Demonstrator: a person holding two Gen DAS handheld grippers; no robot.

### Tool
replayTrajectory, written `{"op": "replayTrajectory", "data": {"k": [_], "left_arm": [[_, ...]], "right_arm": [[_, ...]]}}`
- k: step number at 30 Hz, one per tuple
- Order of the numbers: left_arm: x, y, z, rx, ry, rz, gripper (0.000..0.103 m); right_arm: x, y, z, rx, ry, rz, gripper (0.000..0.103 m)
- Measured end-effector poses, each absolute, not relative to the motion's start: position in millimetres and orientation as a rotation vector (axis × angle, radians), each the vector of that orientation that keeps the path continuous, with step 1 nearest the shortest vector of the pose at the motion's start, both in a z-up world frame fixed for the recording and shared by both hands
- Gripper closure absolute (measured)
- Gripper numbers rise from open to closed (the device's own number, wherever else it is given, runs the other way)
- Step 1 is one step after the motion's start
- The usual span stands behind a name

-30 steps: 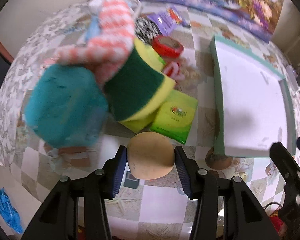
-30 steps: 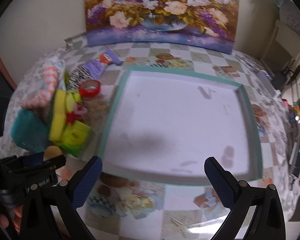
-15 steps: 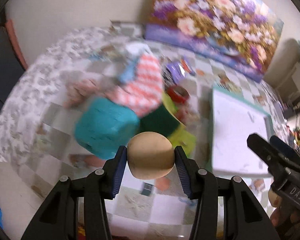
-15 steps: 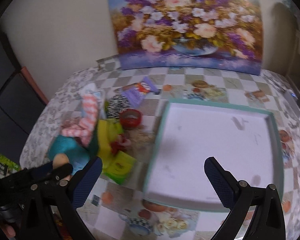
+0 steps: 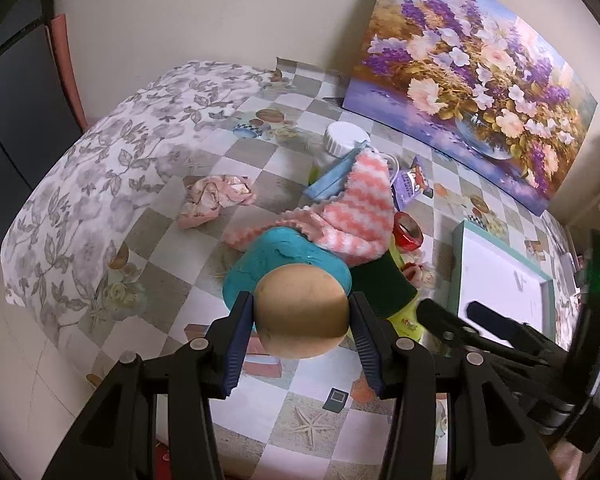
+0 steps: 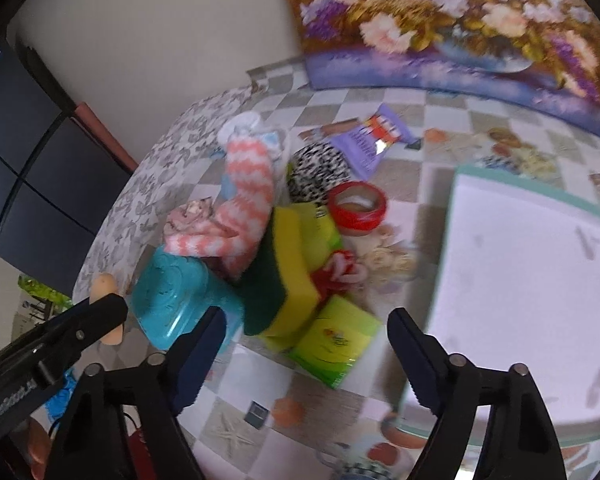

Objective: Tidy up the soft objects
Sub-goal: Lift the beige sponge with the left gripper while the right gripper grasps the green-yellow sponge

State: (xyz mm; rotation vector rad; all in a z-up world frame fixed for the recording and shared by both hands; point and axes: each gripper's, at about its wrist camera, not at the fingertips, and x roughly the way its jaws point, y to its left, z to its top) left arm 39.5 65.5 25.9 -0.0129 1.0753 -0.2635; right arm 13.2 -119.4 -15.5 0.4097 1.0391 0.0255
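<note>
My left gripper [image 5: 301, 312] is shut on a tan soft ball [image 5: 302, 304], held above the checkered table. Behind the ball lie a teal soft block [image 5: 284, 256], a pink-and-white zigzag cloth [image 5: 360, 208] and a crumpled pink floral cloth [image 5: 212, 196]. My right gripper [image 6: 306, 344] hangs over the pile with its jaws closing and nothing pressed between them. Under it are a yellow-and-green sponge [image 6: 288, 276] and a green packet [image 6: 332, 344]. The left gripper [image 6: 80, 320] shows at the left of the right wrist view.
A white tray with a teal rim [image 6: 446, 240] lies right of the pile. A red tape roll [image 6: 356, 208], a black-and-white patterned item [image 6: 320, 172], a purple packet [image 6: 372, 140] and a white-lidded jar [image 5: 346, 138] stand behind. A flower painting [image 5: 480, 80] leans on the wall.
My left gripper has lifted the ball off the table. The right gripper has swung left from over the tray to over the pile, and its jaws have narrowed.
</note>
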Motion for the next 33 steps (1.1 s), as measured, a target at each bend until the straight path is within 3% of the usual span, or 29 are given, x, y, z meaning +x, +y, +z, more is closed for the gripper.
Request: {"op": "replayTrajectory", "data": {"k": [6,11,17,33], "left_arm": [[44.8,67.3,24.9,-0.012,1.098,-0.261,0.053],[52.1,63.7,26.5,-0.008,1.114,-0.268,0.053],[66.6,55.8,29.1,0.012,1.146,-0.246,0.053],[112.7,22.1,45.2,-0.049,1.161,-0.174,0.053]], "right_arm": [[27.5,-118.4,-31.9,0.457,1.068,0.038,0.039],[36.2,-118.1,-42.5,0.473,1.09,0.045,0.04],[40.2,-121.6,-47.6,0.521,1.092,0.08,0.064],[39.3,-136.6,-10.9,0.497,1.036,0.087,0.071]]}}
